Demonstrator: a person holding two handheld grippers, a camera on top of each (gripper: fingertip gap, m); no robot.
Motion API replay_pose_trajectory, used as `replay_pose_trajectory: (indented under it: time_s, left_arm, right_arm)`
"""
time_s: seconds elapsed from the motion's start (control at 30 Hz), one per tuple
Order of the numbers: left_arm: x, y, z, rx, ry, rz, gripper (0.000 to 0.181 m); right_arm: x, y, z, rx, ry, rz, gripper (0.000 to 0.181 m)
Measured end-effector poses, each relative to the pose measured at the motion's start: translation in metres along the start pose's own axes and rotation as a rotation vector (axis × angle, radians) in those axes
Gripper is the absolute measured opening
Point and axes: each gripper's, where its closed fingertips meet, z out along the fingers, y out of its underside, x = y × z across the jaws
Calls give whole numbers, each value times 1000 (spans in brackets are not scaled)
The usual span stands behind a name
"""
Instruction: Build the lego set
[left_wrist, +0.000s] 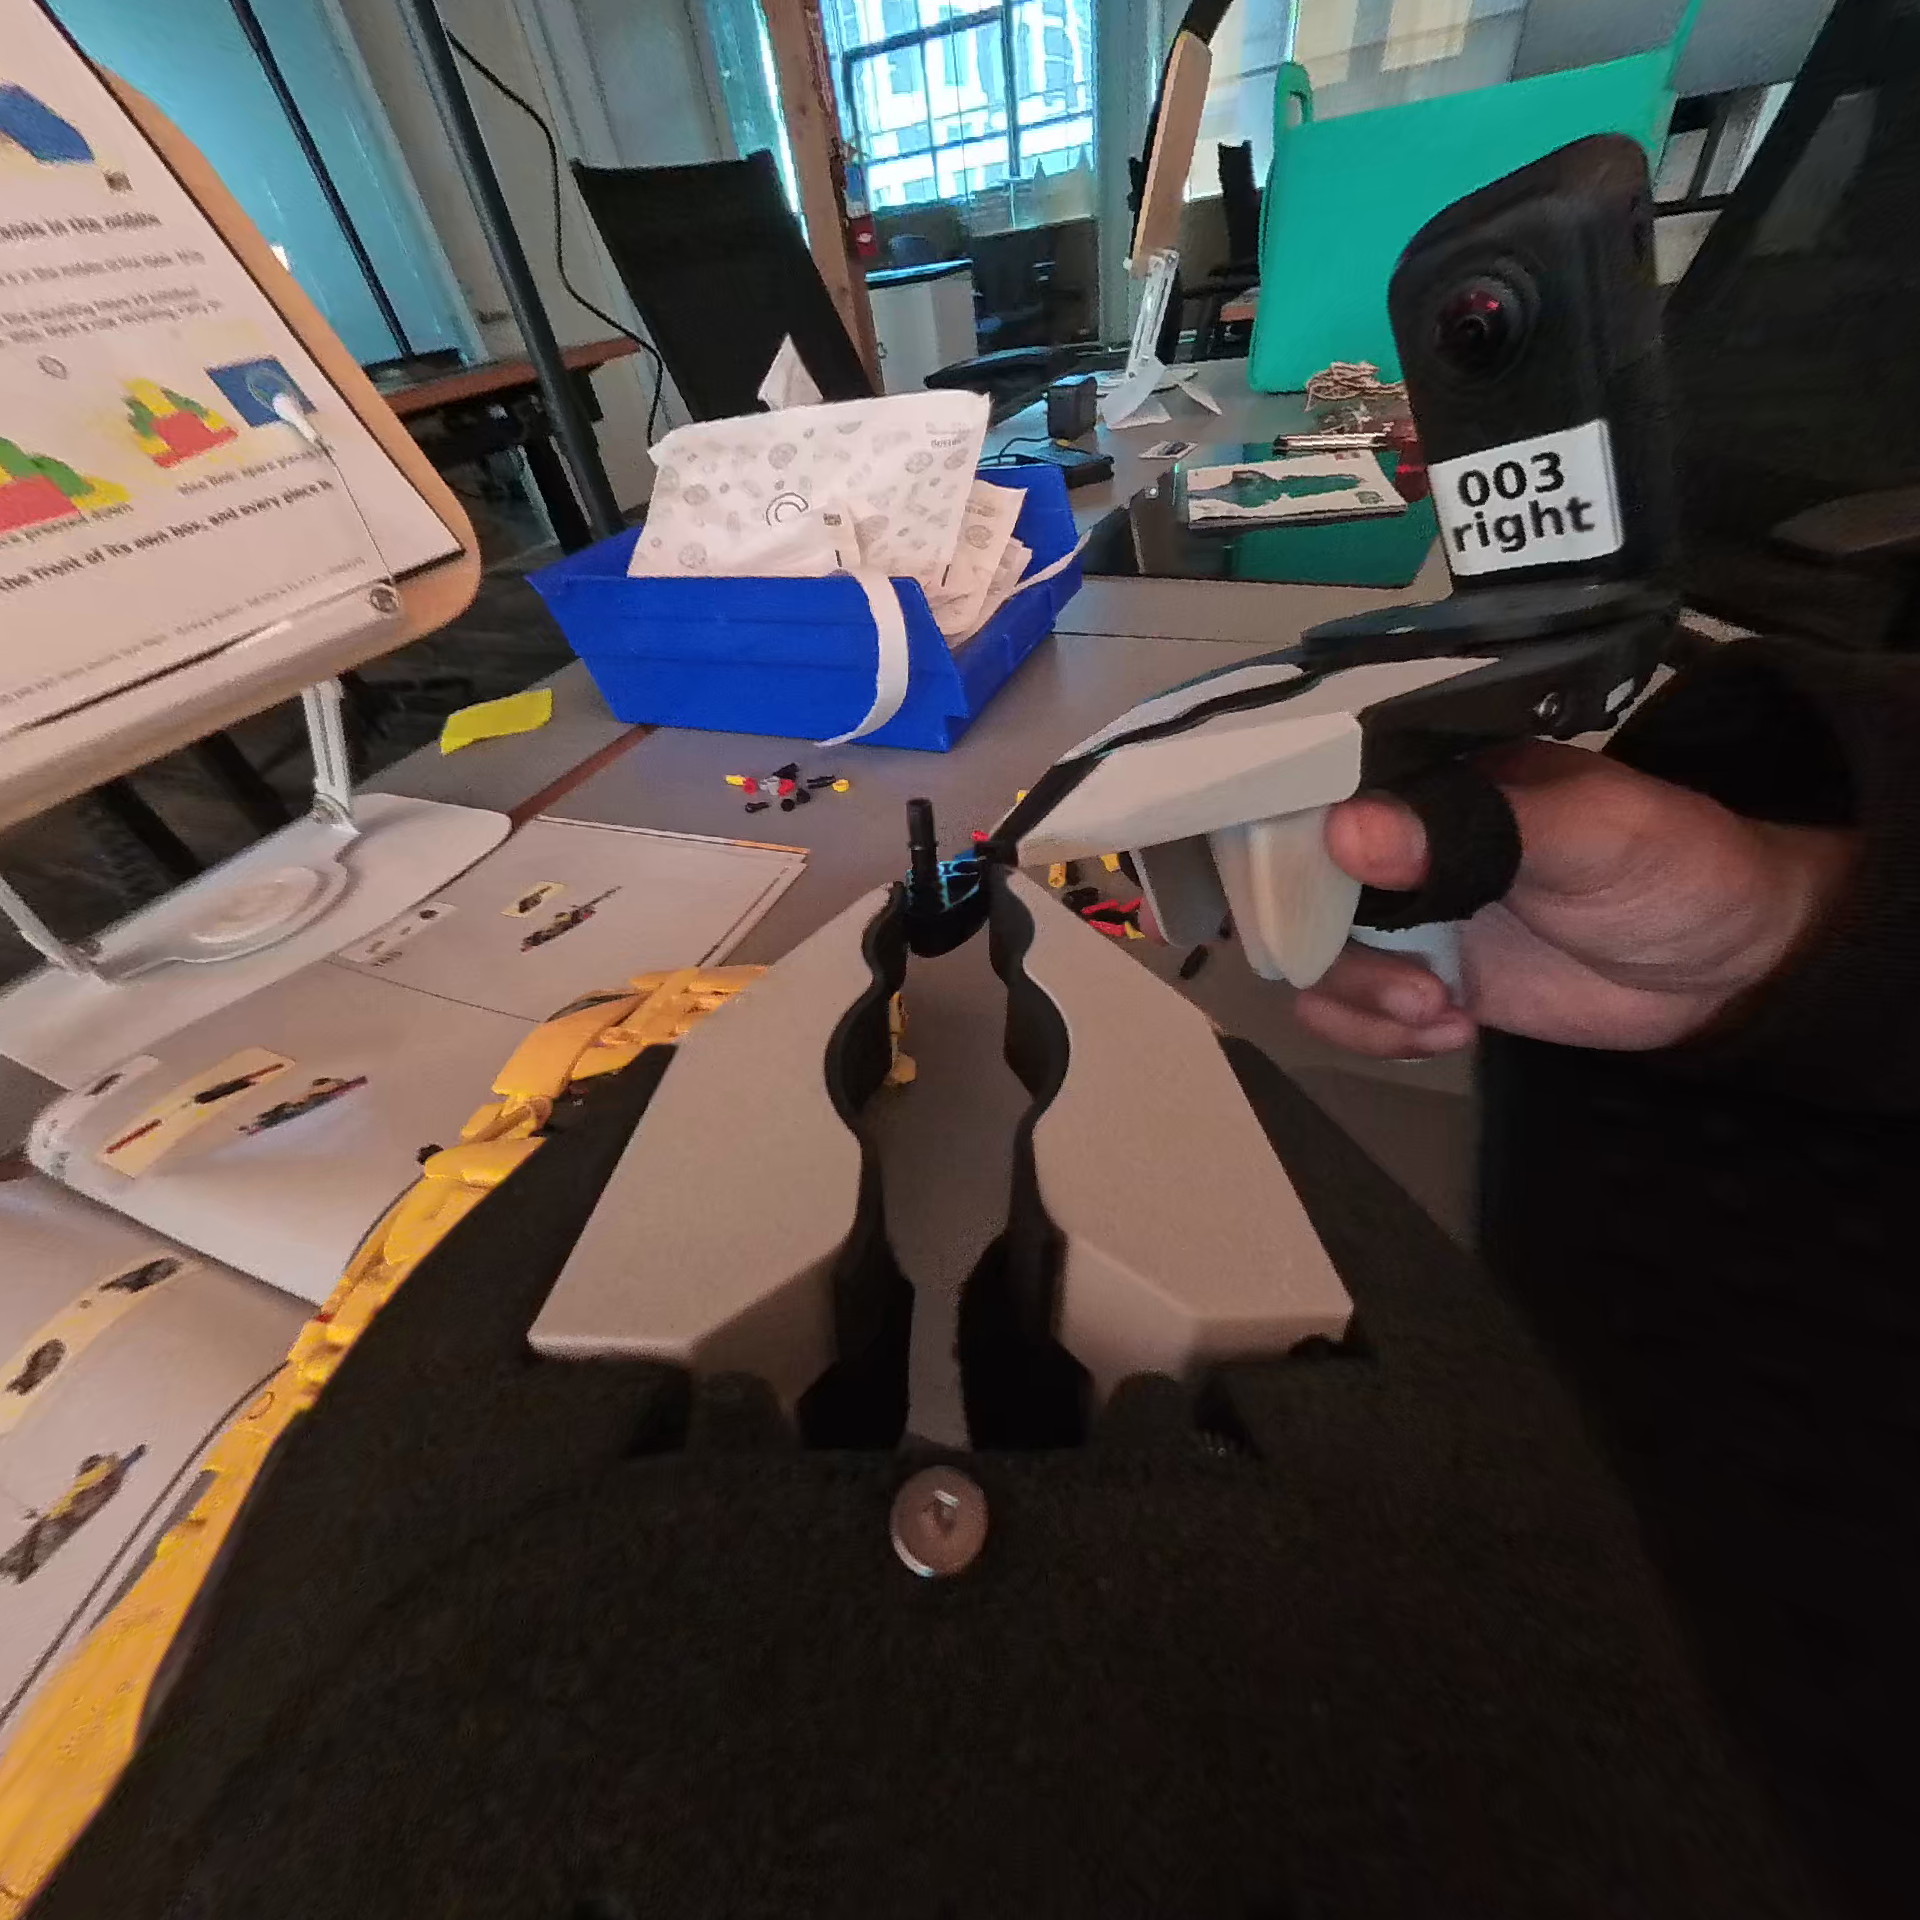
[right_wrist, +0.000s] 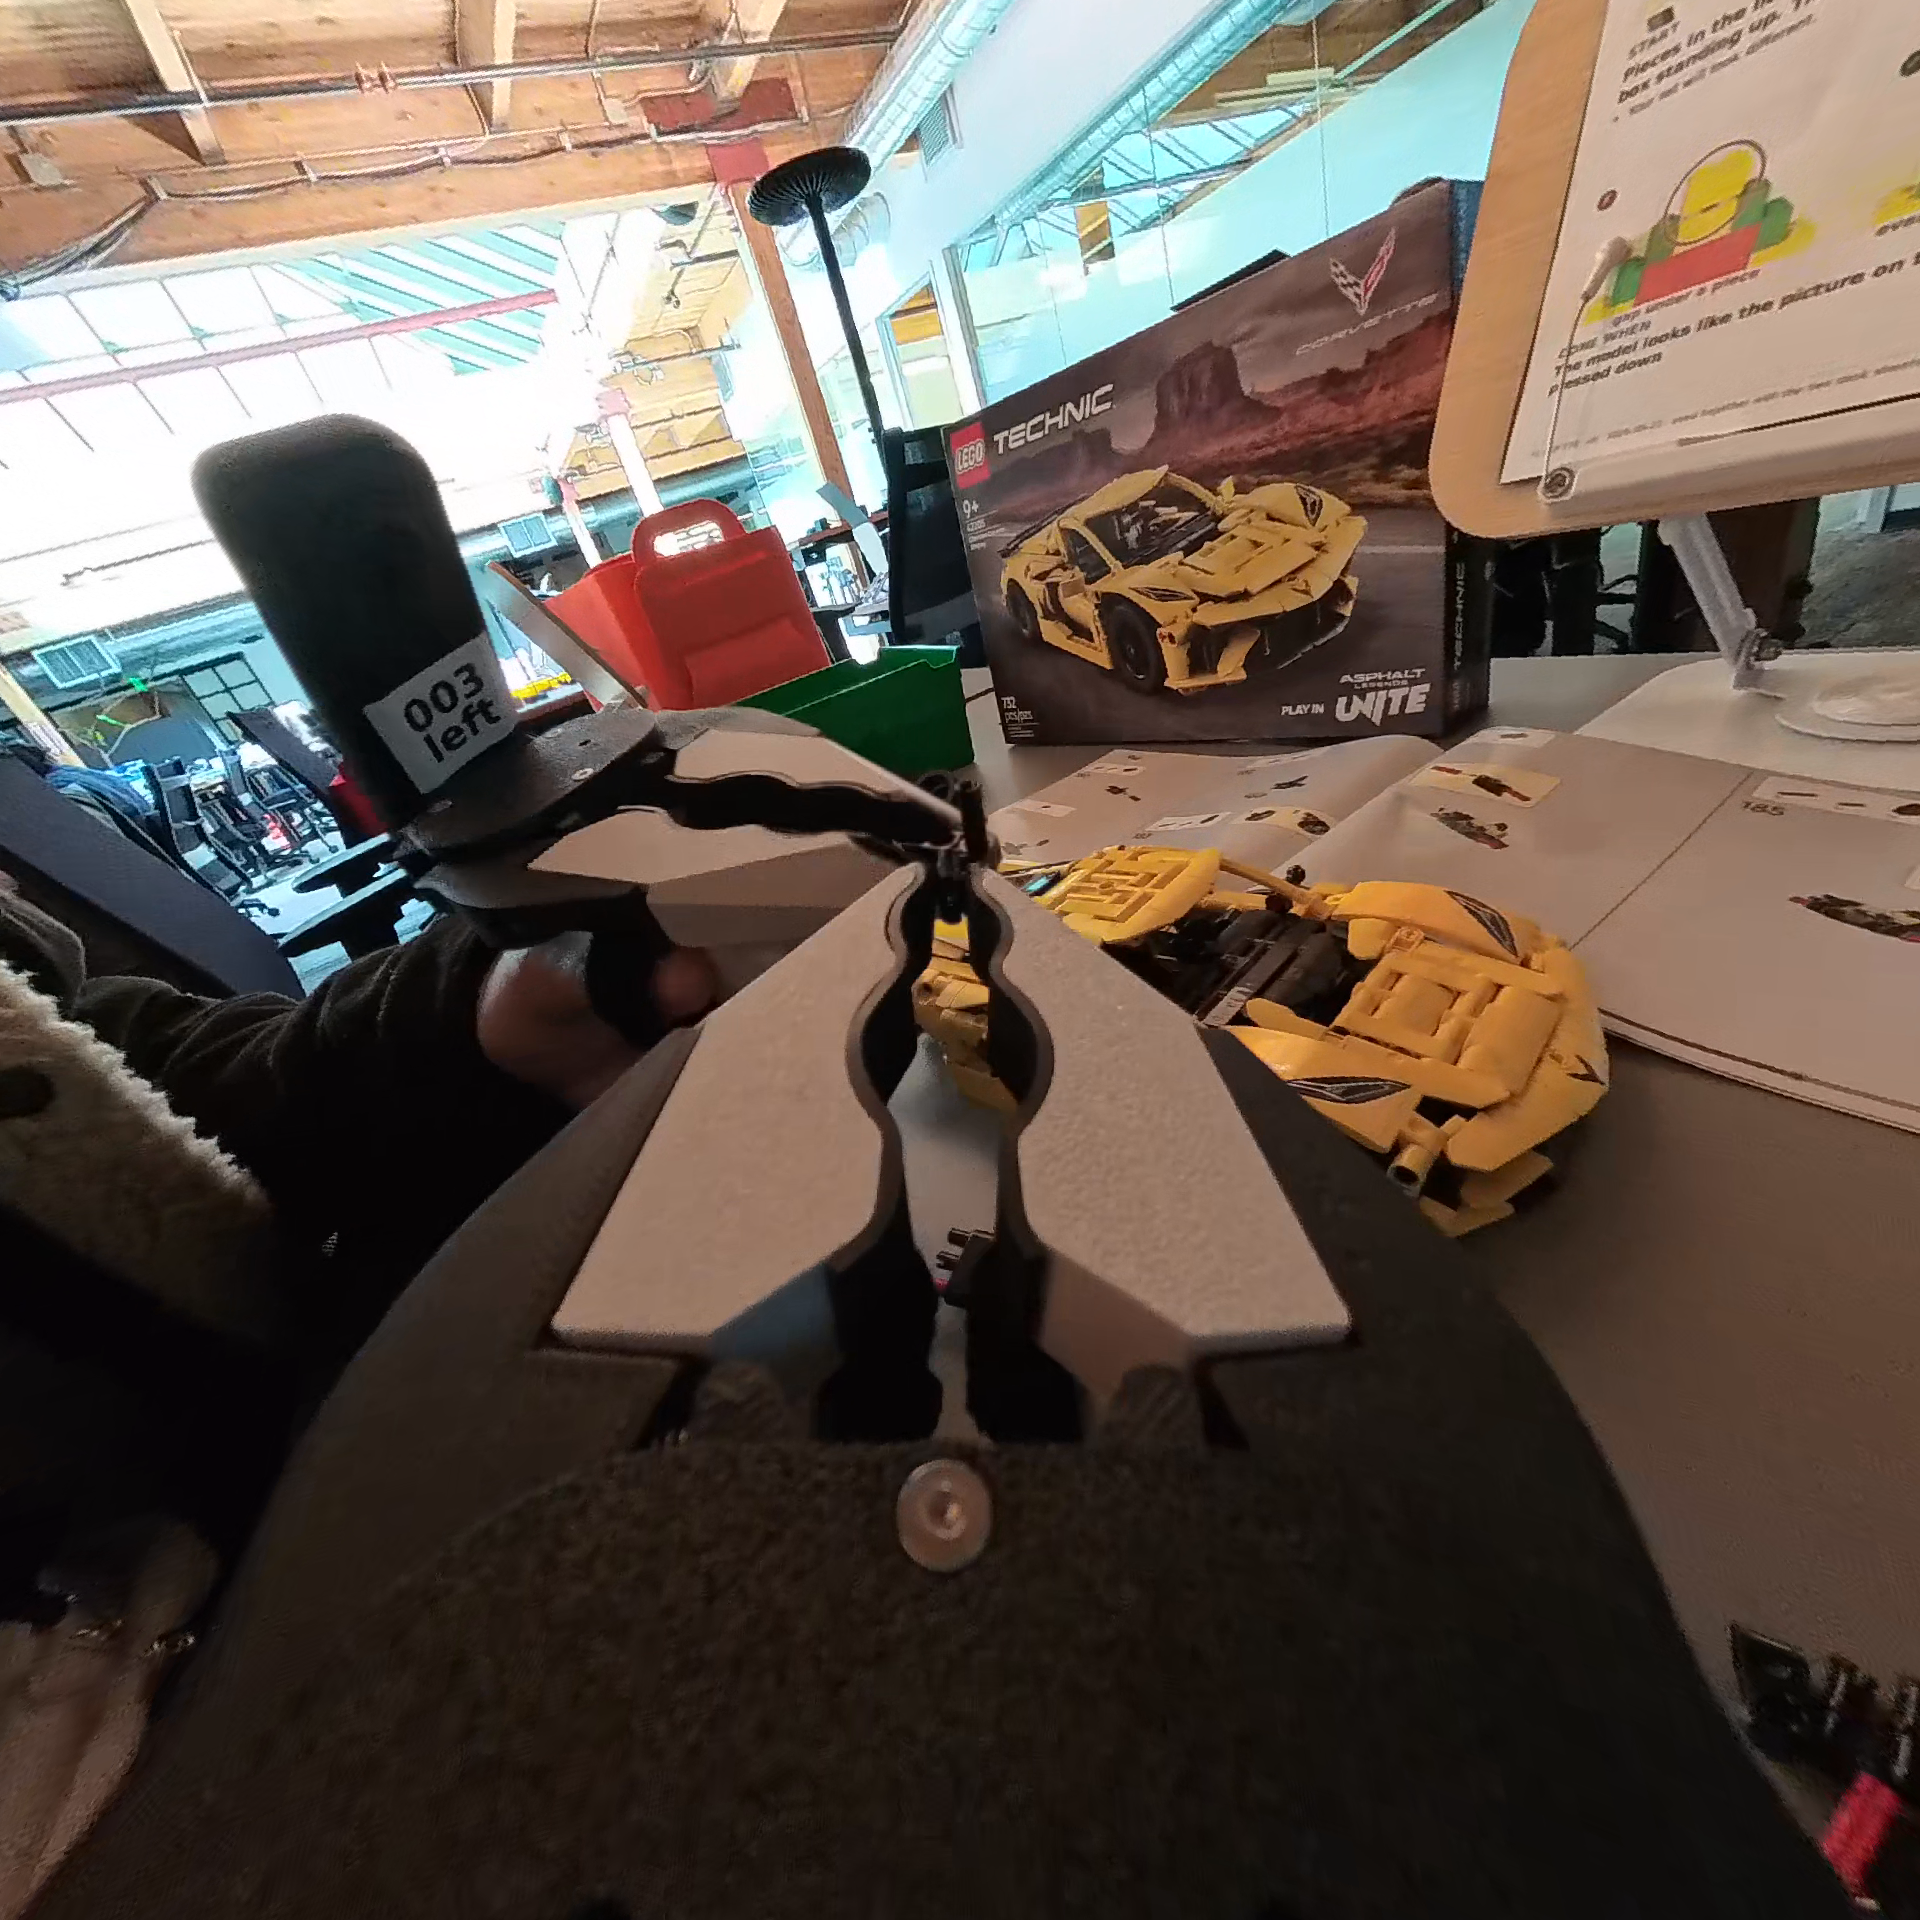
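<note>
Left gripper (left_wrist: 940, 902) pinches a small black-and-blue lego piece (left_wrist: 935, 883) at its tips, held above the table (left_wrist: 1195, 665). Right gripper (right_wrist: 951, 883) tips closed on the same piece from the side. Yellow lego car (right_wrist: 1351, 1018) lies on the open instruction booklet (right_wrist: 1662, 831); loose parts (left_wrist: 784, 790) near the blue bin (left_wrist: 790, 655). Set box (right_wrist: 1216, 540) stands behind, printed.

The left wrist view looks forward along its own tool (left_wrist: 943, 914), low over the surface (left_wrist: 1195, 644) and facing the blue bin (left_wrist: 790, 655). The right wrist view looks leftward along its tool (right_wrist: 951, 883). Both share the small black piece (left_wrist: 935, 883), seen close, and the yellow car (right_wrist: 1351, 997).
</note>
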Motion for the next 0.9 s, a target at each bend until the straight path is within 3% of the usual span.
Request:
replay_pose_trajectory:
  time_s: [0.1,0.3,0.43,0.7,0.9]
  left_arm:
    - [2,3,1,-14,-17,79,14]
    - [2,17,5,-112,-193,562,14]
    - [7,24,9,-149,-223,726,15]
    - [5,32,7,-188,-184,697,15]
    - [10,25,3,-140,-116,598,14]
  right_arm:
    - [-1,1,0,-13,-1,0,4]
    - [-4,5,-4,-85,33,-19,4]
    - [-3,14,-1,-152,78,-78,4]
    - [8,30,1,-291,258,-447,4]
    - [4,25,-1,-258,189,-370,4]
